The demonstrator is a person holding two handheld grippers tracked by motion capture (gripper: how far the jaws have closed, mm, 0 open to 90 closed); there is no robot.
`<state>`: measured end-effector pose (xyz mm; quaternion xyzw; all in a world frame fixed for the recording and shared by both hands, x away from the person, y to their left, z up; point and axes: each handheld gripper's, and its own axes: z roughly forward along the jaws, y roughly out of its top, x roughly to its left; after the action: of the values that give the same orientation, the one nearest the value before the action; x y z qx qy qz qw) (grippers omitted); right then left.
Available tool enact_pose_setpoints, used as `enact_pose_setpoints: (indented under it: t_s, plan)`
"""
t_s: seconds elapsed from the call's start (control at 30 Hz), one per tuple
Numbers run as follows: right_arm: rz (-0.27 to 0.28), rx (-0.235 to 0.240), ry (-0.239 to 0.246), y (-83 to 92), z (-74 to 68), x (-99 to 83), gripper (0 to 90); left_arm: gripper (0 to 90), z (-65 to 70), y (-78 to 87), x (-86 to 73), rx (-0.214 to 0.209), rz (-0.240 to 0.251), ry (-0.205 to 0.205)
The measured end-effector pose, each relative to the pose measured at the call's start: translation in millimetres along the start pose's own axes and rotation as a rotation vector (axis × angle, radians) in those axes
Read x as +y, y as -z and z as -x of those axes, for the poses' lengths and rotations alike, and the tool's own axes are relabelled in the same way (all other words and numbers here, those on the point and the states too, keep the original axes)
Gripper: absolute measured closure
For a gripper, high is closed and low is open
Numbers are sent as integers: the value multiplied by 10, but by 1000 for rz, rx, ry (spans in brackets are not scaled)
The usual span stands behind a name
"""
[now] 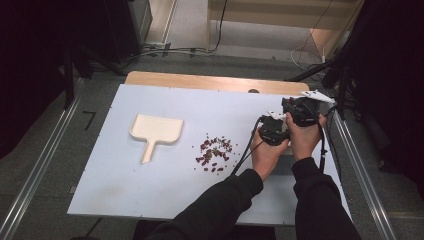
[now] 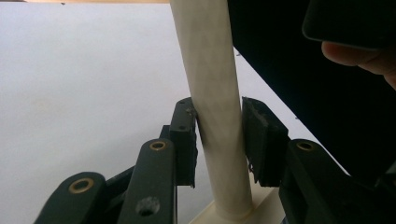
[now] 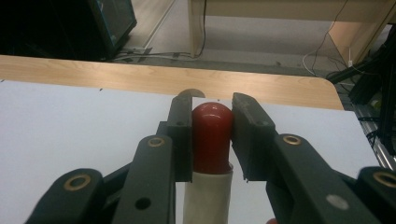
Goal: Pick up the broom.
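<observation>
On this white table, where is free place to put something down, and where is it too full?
The white table is bare along its near edge, left of the dustpan, and along the far edge between the dustpan and the hands. The scattered red bits fill the middle, and the right side is crowded by the left claw and right claw.

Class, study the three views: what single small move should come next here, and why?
Probably carry the cream handle toward the red bits scattered mid-table. The left gripper clamps its shaft, the right gripper grips its red cap, and the dustpan lies just beyond the bits, seemingly ready for sweeping.
</observation>
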<state>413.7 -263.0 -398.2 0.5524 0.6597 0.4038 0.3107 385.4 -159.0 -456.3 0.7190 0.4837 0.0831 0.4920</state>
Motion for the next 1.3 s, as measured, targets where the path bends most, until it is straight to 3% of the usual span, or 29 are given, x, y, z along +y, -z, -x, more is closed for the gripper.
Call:
enact_pose_setpoints:
  t_s: [0.17,0.27,0.47,0.57,0.73,0.93,1.23,1.27,1.3]
  plan:
    - [18,11,-6,28,34,19,628,698,-27,24,25,-22,3,12]
    - [40,79,-22,77,95,33,523,705,-33,46,38,-39,2,11]
    - [82,138,-27,267,260,36,454,712,-44,111,80,-72,1,-17]
    - [109,164,-50,361,364,20,438,714,-72,158,113,-92,2,-59]
    - [125,173,-61,450,491,-35,431,715,-187,202,162,-96,9,-84]
    - [104,204,-56,472,575,-152,401,716,-368,267,236,-119,25,-101]
    - [65,256,-19,430,587,-370,333,717,-452,325,286,-116,38,-107]
    - [52,289,-6,416,580,-407,312,717,-455,331,288,-116,39,-109]
    - [52,289,-6,416,580,-407,312,717,-458,337,290,-119,39,-112]
